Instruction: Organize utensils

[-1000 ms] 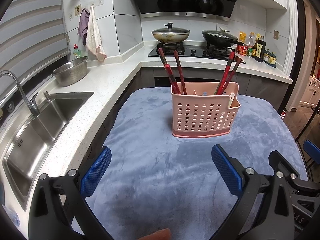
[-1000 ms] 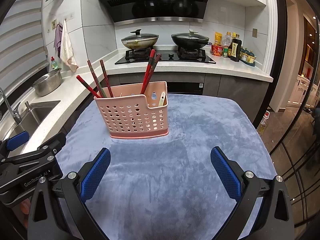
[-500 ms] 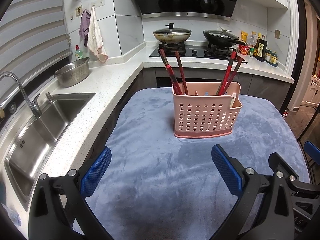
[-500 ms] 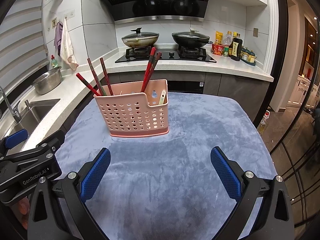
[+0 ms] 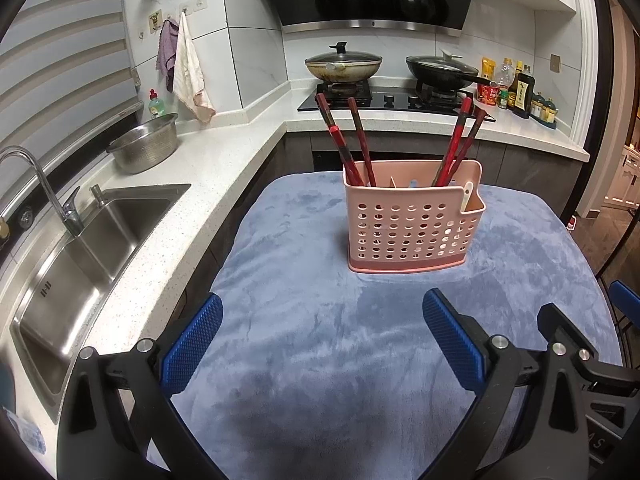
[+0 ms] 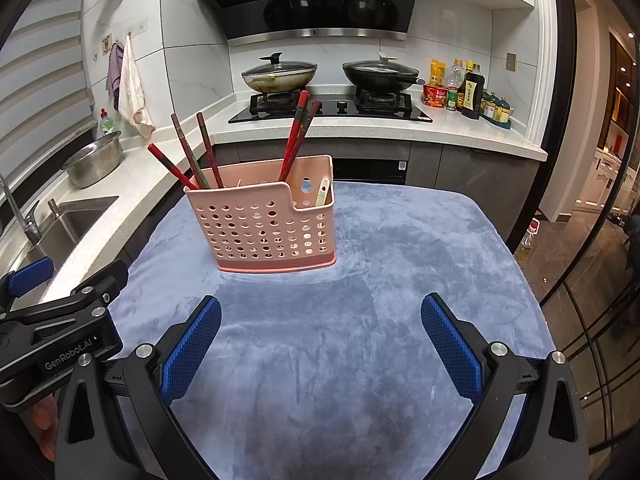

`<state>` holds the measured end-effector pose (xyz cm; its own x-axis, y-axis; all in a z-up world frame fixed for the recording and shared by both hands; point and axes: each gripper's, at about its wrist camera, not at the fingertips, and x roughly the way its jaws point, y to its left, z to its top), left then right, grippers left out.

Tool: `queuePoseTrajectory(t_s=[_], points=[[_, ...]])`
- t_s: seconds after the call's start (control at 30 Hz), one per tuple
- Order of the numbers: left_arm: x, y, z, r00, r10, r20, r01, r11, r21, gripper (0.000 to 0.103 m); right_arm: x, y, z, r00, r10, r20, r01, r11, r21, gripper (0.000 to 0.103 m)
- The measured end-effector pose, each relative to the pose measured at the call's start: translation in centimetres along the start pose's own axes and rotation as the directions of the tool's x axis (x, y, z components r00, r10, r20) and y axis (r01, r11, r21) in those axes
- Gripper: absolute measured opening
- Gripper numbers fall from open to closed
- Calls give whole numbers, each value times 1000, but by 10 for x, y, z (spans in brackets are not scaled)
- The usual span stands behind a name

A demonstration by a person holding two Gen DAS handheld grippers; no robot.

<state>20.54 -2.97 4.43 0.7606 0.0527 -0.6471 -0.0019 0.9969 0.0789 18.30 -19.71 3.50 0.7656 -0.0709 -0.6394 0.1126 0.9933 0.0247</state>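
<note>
"GenRobot.AI" on left claw [image 6: 68, 354]

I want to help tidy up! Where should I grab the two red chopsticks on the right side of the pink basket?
Probably pinch the right pair of chopsticks near their bare tops, coming from above. They stand side by side, leaning right, well above the pink basket rim, with their lower ends hidden inside.

home kitchen: sink [image 5: 92, 236], gas hob [image 6: 332, 106], lidded woks [image 6: 280, 74].

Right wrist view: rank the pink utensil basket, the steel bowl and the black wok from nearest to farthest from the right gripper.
From the right gripper:
1. Pink utensil basket, straight ahead on the blue cloth.
2. Steel bowl, far left by the sink.
3. Black wok, on the stove's right burner.
</note>
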Motion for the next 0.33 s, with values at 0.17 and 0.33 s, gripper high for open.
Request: queuePoseTrajectory(t_s=[0.17,0.33], points=[[1,-1,0,1000,-3,-3,3,1000,2,96,0,0,-1,1000,1,-1,-1,1000,3,97],[3,1,0,1000,-10,-3,9,1000,-6,96,0,0,-1,1000,4,-6,-4,1000,6,97]])
